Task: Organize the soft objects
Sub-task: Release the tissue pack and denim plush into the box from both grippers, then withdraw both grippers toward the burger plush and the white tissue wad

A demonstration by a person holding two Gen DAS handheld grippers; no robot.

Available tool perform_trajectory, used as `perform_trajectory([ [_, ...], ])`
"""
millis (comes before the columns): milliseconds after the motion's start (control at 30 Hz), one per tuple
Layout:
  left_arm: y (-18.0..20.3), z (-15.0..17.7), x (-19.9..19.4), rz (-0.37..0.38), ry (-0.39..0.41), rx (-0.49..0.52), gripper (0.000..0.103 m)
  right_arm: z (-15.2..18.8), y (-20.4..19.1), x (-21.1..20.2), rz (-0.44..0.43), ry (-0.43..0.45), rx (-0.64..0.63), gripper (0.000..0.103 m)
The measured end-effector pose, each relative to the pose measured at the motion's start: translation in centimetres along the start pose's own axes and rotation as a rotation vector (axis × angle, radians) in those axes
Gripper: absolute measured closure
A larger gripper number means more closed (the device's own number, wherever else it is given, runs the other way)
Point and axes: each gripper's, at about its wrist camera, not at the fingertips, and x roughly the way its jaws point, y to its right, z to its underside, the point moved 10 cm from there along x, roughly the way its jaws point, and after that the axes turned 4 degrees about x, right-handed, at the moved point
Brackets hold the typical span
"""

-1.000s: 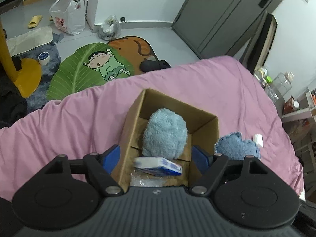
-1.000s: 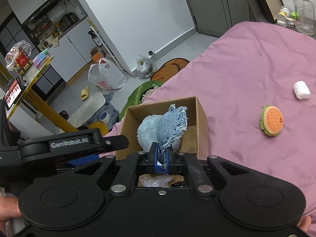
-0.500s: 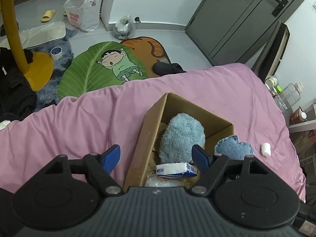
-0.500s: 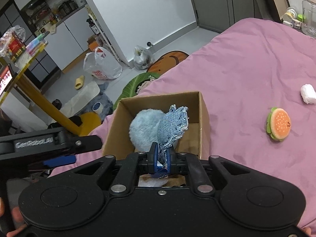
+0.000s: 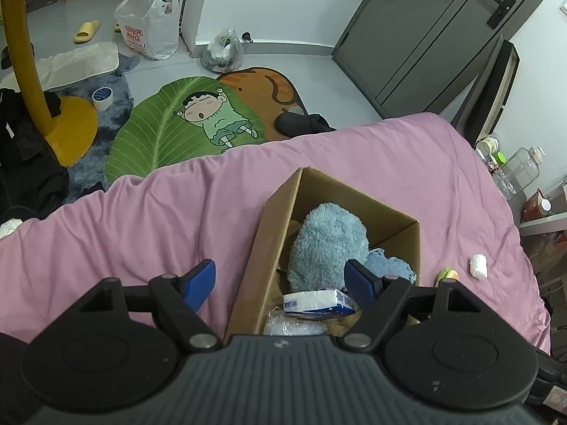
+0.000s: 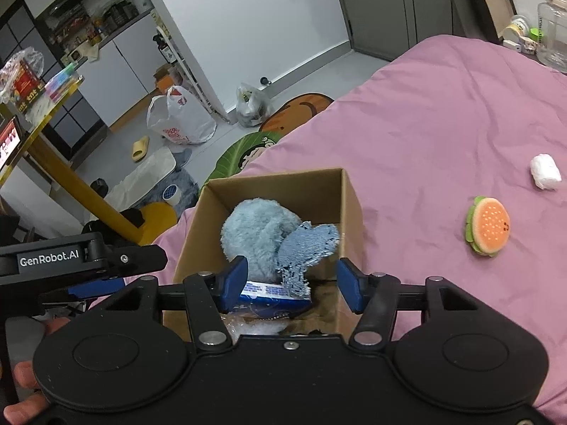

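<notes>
Denim pouch is being released into the cardboard box as the right gripper, previously pinched, is being opened; left gripper is being held spread.

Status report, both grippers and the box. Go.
Right gripper opening, frayed denim heart released in brown cardboard box. Left gripper open, empty. Burger plush and white wad remain on pink bedspread.

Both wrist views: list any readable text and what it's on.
"GenRobot.AI": label on the left tongs, seen in the right wrist view.
"SUPER KING": white plastic bag on the floor.
Blue tissue pack in the cardboard box: print too small to read.
Red packet on the yellow table: blurred.
</notes>
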Motion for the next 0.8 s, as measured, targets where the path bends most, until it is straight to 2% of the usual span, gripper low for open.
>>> perform_trajectory([
  [467, 1.7, 0.6, -0.8, -0.033, 0.016, 0.059, 0.019, -0.3, 2.3, -2.2, 0.012, 0.027, 0.025, 0.045],
  [800, 5.2, 0.6, -1.4, -0.041, 0.041, 0.125, 0.003, -2.1, 5.2, -4.6, 0.018, 0.072, 0.038, 0.04],
])
